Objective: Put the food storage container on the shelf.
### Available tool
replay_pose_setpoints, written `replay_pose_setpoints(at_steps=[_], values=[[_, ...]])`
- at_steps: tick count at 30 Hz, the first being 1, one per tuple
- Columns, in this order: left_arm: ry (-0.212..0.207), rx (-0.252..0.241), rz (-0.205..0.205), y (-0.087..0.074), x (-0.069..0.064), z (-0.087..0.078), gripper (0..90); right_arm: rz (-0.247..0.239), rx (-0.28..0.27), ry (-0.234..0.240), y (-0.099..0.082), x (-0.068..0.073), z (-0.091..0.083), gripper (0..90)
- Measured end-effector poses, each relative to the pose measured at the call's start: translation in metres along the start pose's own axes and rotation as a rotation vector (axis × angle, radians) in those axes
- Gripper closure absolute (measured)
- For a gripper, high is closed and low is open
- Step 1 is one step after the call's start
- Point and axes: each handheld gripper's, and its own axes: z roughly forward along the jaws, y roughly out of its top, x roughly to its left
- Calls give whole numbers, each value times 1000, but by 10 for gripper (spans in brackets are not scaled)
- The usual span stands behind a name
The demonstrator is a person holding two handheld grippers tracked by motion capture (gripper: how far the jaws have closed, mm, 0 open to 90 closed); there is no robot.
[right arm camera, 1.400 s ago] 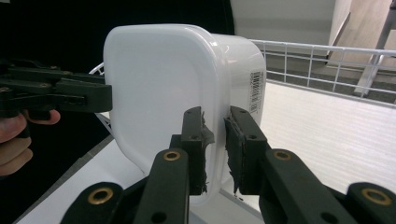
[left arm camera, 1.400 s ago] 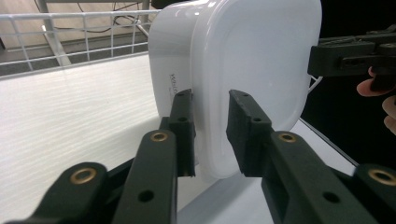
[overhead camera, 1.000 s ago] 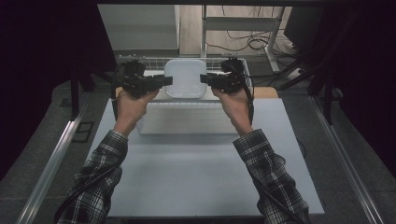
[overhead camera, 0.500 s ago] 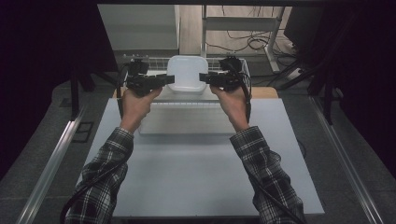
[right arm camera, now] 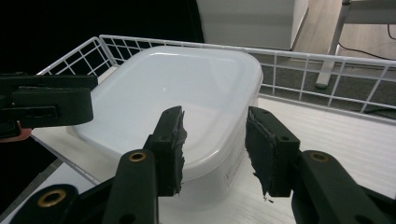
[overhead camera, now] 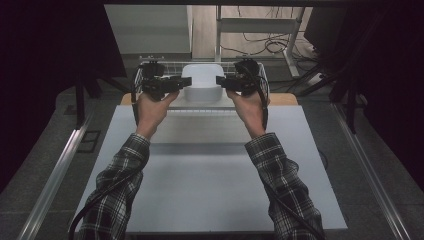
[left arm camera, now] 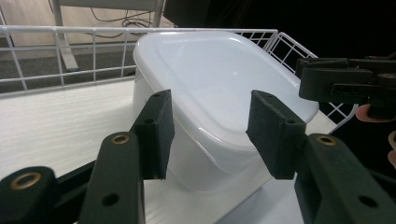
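A white lidded plastic container (overhead camera: 202, 80) (left arm camera: 219, 70) (right arm camera: 177, 88) sits on the pale floor of a white wire basket (overhead camera: 170, 63) at the table's far end. My left gripper (overhead camera: 186, 83) (left arm camera: 210, 100) is at the container's left side, my right gripper (overhead camera: 221, 81) (right arm camera: 214, 116) at its right side. Each straddles a near corner of the rim. Both pairs of jaws have just been opening. The rim lies between the pads, and the pads stand off it. Each gripper also appears in the other's view, the right gripper (left arm camera: 336, 81) and the left gripper (right arm camera: 46, 102).
The basket's wire walls (left arm camera: 70, 51) (right arm camera: 303, 70) rise behind and beside the container. A grey-white table (overhead camera: 200, 185) stretches toward me, with a lighter mat (overhead camera: 200, 127) just before the basket. Plaid-sleeved forearms reach in from below. Metal rails flank the table.
Both pairs of jaws have spread apart off the container's sides. The hands and the container sit slightly farther back than a second ago, hardly moving since.
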Motion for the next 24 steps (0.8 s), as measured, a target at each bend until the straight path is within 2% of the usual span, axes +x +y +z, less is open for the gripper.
replay_pose_setpoints(at_steps=[4,5,6,9,11,14,16,20,24], values=[[11,-7,8,0,0,0,488,12,-9,0,-1,-3,-1,535],[9,-25,8,0,0,-2,472,11,-15,-7,-2,-3,-1,522],[-1,-47,5,0,1,-5,453,8,-24,-7,-3,-3,-1,497],[-35,-52,-4,-2,2,-13,390,9,-47,24,-7,-6,-3,394],[-44,-42,11,-7,2,-16,345,2,-56,47,-11,-8,-5,320],[-78,-32,28,-18,2,-20,285,3,-77,86,-16,-11,-10,236],[-88,-23,35,-24,3,-21,237,4,-63,111,-20,-13,-12,189],[-112,-2,94,-37,0,-25,176,-24,-56,137,-29,-14,-18,135],[-150,-2,115,-50,-5,-29,135,-48,-44,155,-38,-12,-23,102]])
